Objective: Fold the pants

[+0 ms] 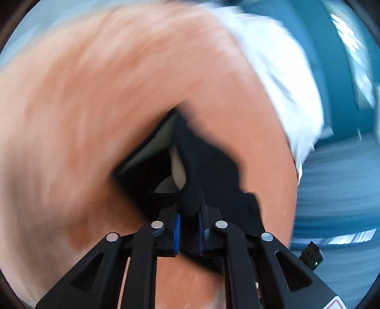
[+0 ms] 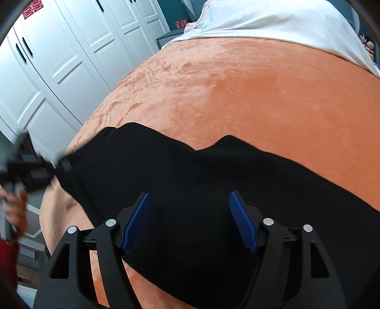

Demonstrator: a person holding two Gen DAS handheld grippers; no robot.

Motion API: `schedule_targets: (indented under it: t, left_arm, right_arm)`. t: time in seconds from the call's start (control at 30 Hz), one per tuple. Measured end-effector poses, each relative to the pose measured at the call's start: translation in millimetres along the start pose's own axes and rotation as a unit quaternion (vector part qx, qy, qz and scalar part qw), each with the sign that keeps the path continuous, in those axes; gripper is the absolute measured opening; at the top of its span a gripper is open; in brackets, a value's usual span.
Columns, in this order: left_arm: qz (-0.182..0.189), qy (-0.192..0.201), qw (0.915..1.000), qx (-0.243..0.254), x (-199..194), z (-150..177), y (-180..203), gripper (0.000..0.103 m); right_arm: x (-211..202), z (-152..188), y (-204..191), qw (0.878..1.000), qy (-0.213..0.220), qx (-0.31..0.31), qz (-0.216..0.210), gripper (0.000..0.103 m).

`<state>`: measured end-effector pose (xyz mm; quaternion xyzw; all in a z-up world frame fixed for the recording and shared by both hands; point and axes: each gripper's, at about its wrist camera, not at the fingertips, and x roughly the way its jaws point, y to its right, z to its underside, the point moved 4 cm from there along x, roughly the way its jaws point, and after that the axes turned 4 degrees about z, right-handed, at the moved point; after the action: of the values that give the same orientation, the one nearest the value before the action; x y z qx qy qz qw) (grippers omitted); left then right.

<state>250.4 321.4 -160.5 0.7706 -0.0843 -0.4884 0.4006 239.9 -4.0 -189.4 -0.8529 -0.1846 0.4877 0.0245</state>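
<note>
Pants (image 2: pixel 190 190) edge pinched in left tongs (image 1: pixel 190 228), right tongs (image 2: pixel 190 221) open above.

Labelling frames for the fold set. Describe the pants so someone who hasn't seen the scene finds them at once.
Start at the orange bedspread that fills most of the right wrist view, with a white sheet at its far end. The pants lie across its near part, under the open right gripper; the left gripper is shut on one edge. They are the only black cloth on the bed.

Soft, even daylight; the left wrist view is smeared by motion blur, both bowed at the edges.
</note>
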Motion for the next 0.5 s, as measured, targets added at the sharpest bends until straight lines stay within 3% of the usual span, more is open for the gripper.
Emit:
schedule_targets:
  t: [0.03, 0.1, 0.17, 0.2, 0.33, 0.4, 0.47, 0.5]
  left_arm:
    - [0.006, 0.035, 0.9982, 0.049, -16, -15, 33, 0.006]
    - [0.029, 0.080, 0.9861, 0.143, -35, -29, 89, 0.006]
    - [0.009, 0.108, 0.9691, 0.222, -39, -23, 114, 0.009]
    - [-0.023, 0.106, 0.9650, 0.239, -28, -20, 108, 0.009]
    - [-0.108, 0.016, 0.9810, 0.160, 18, 3, -7, 0.009]
    - [-0.140, -0.025, 0.9831, 0.114, 41, 21, -75, 0.020]
    - [-0.081, 0.008, 0.9928, 0.088, 27, 30, -98, 0.029]
    - [-0.070, 0.020, 0.9948, 0.071, 19, 30, -102, 0.030]
  right_arm:
    - [-4, 0, 2, 1.000, 0.006, -0.002, 0.006, 0.067]
    - [-15, -3, 5, 1.000, 0.025, -0.001, 0.014, 0.067]
    - [-24, -5, 10, 0.999, 0.040, 0.003, 0.019, 0.069]
    - [-26, -6, 12, 0.999, 0.045, 0.008, 0.019, 0.073]
    - [-14, 0, 19, 1.000, 0.024, 0.018, 0.011, 0.073]
    - [-6, 4, 10, 1.000, 0.010, -0.002, 0.011, 0.073]
    - [1, 8, -9, 0.999, 0.001, -0.035, 0.005, 0.073]
    - [5, 10, -26, 0.998, -0.002, -0.057, -0.004, 0.073]
